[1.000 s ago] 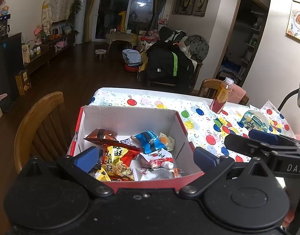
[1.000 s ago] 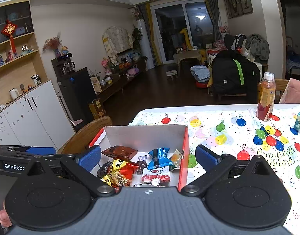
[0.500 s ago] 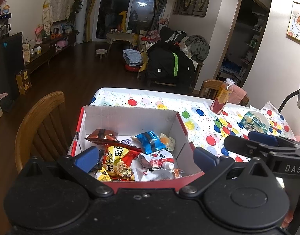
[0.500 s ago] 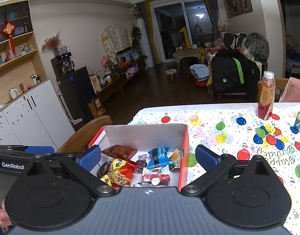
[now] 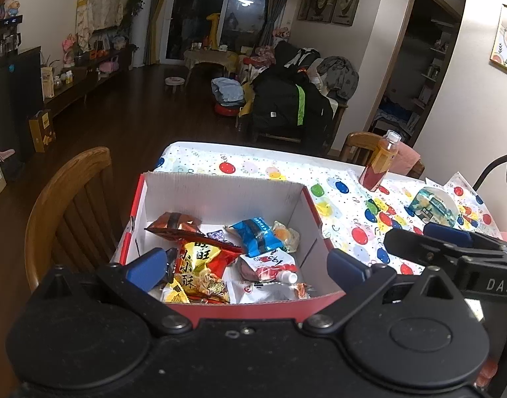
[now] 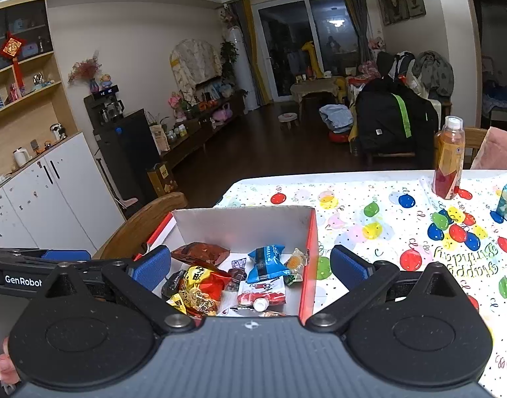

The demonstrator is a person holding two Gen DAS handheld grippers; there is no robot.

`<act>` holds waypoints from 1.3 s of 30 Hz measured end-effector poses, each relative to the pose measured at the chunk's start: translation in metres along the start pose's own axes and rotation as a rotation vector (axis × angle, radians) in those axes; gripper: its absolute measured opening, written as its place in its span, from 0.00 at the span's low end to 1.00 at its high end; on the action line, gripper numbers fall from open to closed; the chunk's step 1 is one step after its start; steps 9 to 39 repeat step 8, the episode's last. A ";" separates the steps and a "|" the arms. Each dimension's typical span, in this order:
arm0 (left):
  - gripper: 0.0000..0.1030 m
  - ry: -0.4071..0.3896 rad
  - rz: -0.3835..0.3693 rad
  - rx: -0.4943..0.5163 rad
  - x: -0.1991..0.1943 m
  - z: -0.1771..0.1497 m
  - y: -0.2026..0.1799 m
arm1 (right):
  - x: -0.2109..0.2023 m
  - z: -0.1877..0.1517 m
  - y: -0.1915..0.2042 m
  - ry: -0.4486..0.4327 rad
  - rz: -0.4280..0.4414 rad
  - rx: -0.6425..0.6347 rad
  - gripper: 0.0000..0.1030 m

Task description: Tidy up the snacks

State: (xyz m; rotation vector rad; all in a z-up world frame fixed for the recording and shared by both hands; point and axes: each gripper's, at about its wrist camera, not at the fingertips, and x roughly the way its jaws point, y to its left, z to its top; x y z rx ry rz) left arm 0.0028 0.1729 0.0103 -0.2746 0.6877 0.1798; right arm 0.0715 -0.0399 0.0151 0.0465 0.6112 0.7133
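Note:
A red cardboard box (image 5: pixel 220 195) with a white inside stands on the balloon-print tablecloth and holds several snack packets: a brown pack (image 5: pixel 172 224), a blue pack (image 5: pixel 256 235), a red-yellow pack (image 5: pixel 203 258) and a white pouch with a cap (image 5: pixel 270 265). My left gripper (image 5: pixel 247 267) hovers open over the box's near edge, nothing between its blue pads. The right gripper (image 6: pixel 250 265) is open too, above the same box (image 6: pixel 243 225), empty. Each view shows the other gripper at its side.
A juice bottle (image 6: pixel 449 157) stands at the table's far side. A round packaged item (image 5: pixel 434 205) lies to the right. A wooden chair (image 5: pixel 71 205) stands left of the box. A lamp (image 5: pixel 505 165) rises at the right edge.

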 end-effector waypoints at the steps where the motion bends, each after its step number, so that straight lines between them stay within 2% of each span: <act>1: 1.00 0.002 0.001 0.001 0.001 0.000 -0.001 | 0.000 0.000 -0.001 0.002 -0.001 0.004 1.00; 39: 1.00 0.006 0.001 0.002 0.003 -0.003 -0.004 | -0.002 0.000 -0.008 0.005 -0.010 0.020 1.00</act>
